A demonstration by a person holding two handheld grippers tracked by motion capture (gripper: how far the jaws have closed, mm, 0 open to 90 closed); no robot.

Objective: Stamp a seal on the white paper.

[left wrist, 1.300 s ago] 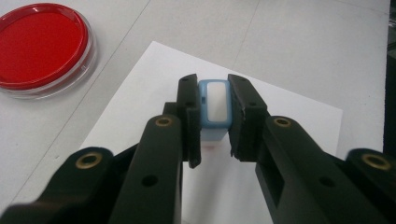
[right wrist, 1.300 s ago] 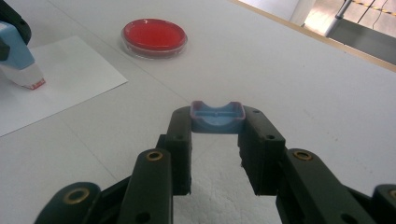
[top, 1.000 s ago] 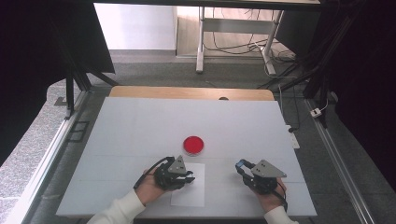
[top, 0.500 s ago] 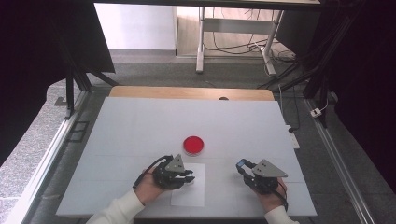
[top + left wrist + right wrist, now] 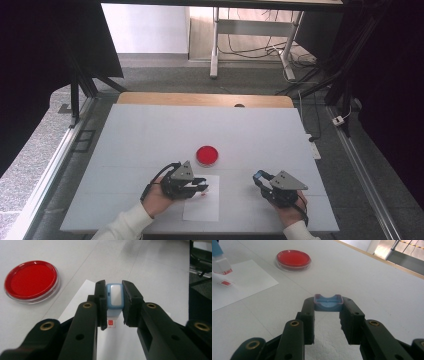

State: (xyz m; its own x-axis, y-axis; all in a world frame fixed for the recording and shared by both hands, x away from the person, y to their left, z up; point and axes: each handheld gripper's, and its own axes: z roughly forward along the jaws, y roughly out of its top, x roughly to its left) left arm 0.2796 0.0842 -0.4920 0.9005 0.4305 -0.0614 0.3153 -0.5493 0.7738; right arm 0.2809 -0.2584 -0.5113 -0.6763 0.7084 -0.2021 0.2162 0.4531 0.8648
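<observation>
Fingers [image 5: 101,302] of our left gripper [image 5: 114,305] sit clamped on a small blue-and-white stamp [image 5: 114,296], held just above a sheet of white paper [image 5: 117,340]; a red square imprint [image 5: 111,323] lies on the paper directly below and between those fingers. Across the table, our right gripper [image 5: 328,306] is closed on the stamp's blue cap [image 5: 328,302], its open hollow facing up, a little above the table [image 5: 367,285]. Compared with a second ago, we see the left gripper [image 5: 192,187] shifted only slightly over the paper [image 5: 202,200], while the right gripper [image 5: 267,185] has kept its place. Ahead and to the left of the left fingers stands a shallow round clear dish [image 5: 31,281], its well filled with red ink; in the high view that dish [image 5: 207,155] rests just beyond the far edge of the paper, well apart from the right gripper.
</observation>
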